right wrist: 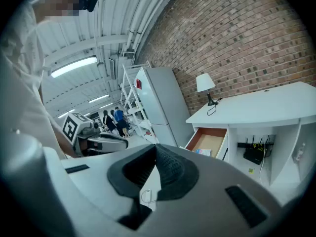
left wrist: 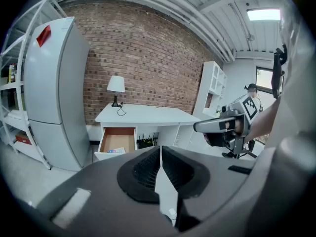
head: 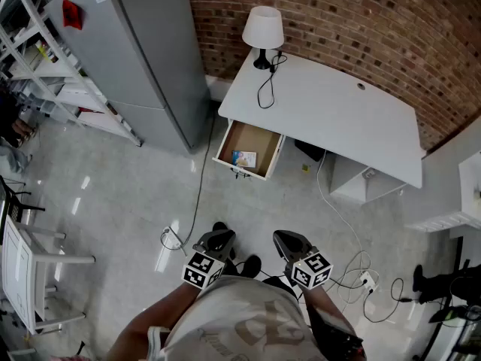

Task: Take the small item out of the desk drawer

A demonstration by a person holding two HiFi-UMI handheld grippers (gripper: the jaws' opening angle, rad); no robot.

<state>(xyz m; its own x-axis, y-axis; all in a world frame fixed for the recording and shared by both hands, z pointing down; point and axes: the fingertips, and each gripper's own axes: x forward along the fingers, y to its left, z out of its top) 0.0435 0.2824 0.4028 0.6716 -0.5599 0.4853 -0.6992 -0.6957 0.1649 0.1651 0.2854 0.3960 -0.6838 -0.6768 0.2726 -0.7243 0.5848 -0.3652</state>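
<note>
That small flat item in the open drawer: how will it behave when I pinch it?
The item looks thin and lies flat on the drawer floor, so probably light, perhaps bendy. It may slide before lifting. Unlikely to roll.

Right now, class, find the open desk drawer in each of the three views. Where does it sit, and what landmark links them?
Head view: drawer near centre, pulled out under the desk's left end.
Left gripper view: drawer left of centre, below the desk top.
Right gripper view: drawer right of centre, right of the fridge.
Shared landmark: the white lamp on the desk above the drawer.
</note>
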